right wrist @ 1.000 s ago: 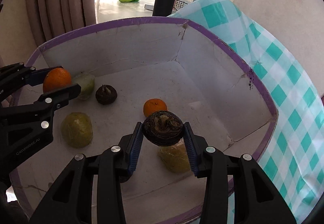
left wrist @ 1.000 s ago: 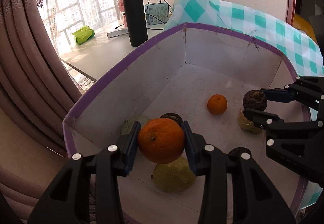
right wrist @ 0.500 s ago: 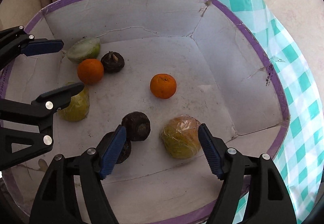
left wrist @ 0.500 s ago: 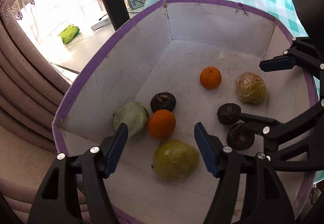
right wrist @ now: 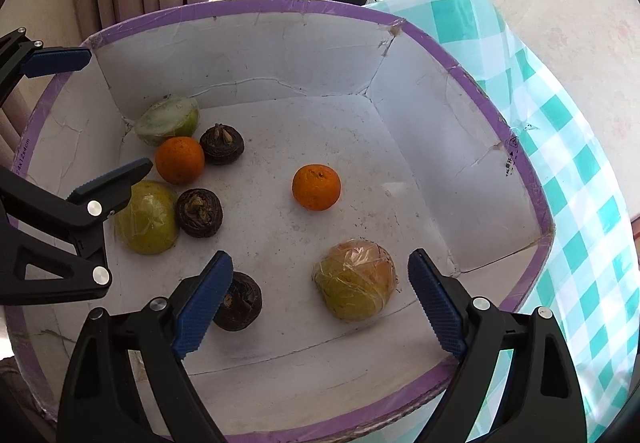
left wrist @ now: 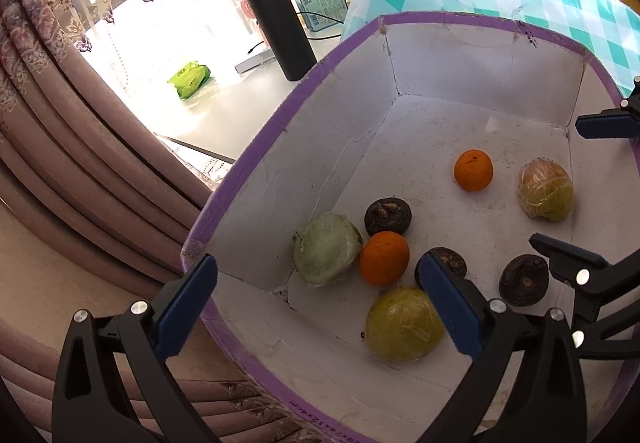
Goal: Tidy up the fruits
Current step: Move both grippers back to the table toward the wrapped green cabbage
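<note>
Holding both grippers over a white cardboard box point(right wrist: 280, 55) with a purple rim, we keep every fruit inside its walls. Checked teal cloth point(right wrist: 580, 163) runs along the box's right side, and a black flask point(left wrist: 278, 23) stands on the table beyond its far-left wall.

Our left gripper point(left wrist: 320, 307) hangs wide apart above the box's near-left corner, gripping nothing; our right gripper point(right wrist: 320, 299) is likewise spread wide and bare over the near wall.

Largest of the fruit, a plastic-wrapped yellow-green fruit point(right wrist: 146, 219) lies near the box's left wall, a second wrapped fruit point(right wrist: 354, 283) sits toward the near-right corner, and a pale green fruit point(right wrist: 168, 119) rests in the far-left corner.

Next, an orange point(right wrist: 180, 159) touches the pale green fruit, while a second orange point(right wrist: 316, 187) sits alone at the middle of the box floor.

Smallest, three dark brown fruits: one point(right wrist: 222, 143) just beside the first orange, one point(right wrist: 199, 213) against the left wrapped fruit, one point(right wrist: 238, 301) near the box's front wall, partly behind our right gripper's left finger.
</note>
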`<state>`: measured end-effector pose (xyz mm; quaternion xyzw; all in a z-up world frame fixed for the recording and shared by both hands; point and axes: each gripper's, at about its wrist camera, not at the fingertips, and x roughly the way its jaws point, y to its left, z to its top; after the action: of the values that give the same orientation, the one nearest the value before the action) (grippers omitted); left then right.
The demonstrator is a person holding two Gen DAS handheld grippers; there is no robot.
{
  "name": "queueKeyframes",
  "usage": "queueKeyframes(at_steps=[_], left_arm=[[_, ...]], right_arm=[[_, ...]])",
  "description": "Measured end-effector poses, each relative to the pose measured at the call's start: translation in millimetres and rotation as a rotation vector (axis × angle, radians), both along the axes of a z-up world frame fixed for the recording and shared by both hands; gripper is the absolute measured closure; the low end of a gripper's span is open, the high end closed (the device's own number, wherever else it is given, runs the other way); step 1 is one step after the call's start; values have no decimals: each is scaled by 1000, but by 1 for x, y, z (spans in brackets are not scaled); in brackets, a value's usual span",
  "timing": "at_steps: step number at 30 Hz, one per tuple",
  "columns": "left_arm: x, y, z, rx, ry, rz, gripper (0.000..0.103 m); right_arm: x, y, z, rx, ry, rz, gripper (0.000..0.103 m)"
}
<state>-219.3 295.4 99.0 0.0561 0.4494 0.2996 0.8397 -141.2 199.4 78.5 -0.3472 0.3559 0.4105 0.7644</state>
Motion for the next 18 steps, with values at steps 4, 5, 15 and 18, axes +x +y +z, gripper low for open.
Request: queueKeyframes(at_steps=[4, 5, 15, 18], left_arm=[[-13, -5, 37, 67, -170, 40, 2], [-16, -10, 48, 92, -223, 39, 2], [-33, -136, 119, 296, -734, -321, 2], [-25, -179, 117, 214, -790, -531, 2]], right_arm=[[2, -25, 31, 170, -29, -20, 17], [4, -34, 39, 217, -38, -28, 17], [56, -158, 80, 647, -108, -282, 17], [87, -198, 69, 684, -66, -428, 17]])
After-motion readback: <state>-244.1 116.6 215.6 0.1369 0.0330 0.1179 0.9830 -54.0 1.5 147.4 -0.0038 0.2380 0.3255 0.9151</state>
